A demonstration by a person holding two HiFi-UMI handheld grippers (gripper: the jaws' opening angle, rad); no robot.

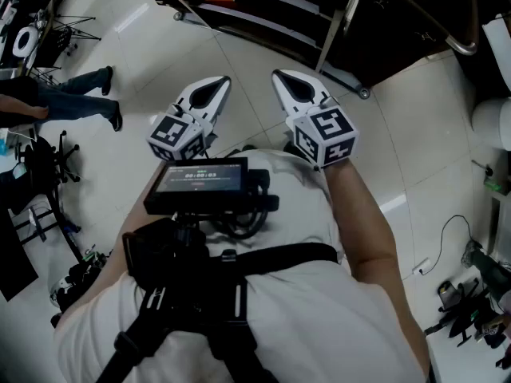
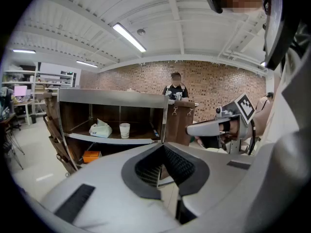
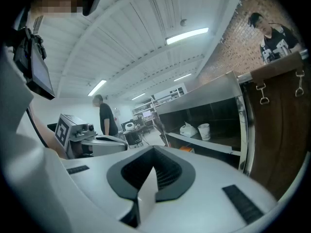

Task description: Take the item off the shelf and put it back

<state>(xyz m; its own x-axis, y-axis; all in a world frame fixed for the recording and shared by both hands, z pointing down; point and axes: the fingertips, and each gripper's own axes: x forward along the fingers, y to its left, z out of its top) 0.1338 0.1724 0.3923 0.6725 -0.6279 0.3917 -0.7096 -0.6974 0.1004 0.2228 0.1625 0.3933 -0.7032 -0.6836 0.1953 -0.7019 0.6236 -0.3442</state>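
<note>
1. The shelf (image 2: pixel 112 140) is standing ahead of both grippers, well apart from them, with open floor lying between.
2. The left gripper (image 1: pixel 214 86) and right gripper (image 1: pixel 287 82) are pointing toward it, each with jaws pressed together and pinching nothing.
3. A white pouch (image 2: pixel 100 128) is lying on the middle board.
4. A paper cup (image 2: pixel 125 130) is standing upright just beside it; either could be the item, and neither gripper is looking clearly nearer.
5. An orange box (image 2: pixel 91 156) is sitting below.

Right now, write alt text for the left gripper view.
The left claw, shut and empty, points toward a metal shelf unit holding a white cup beside a white bag. The right claw shows at right.
</note>
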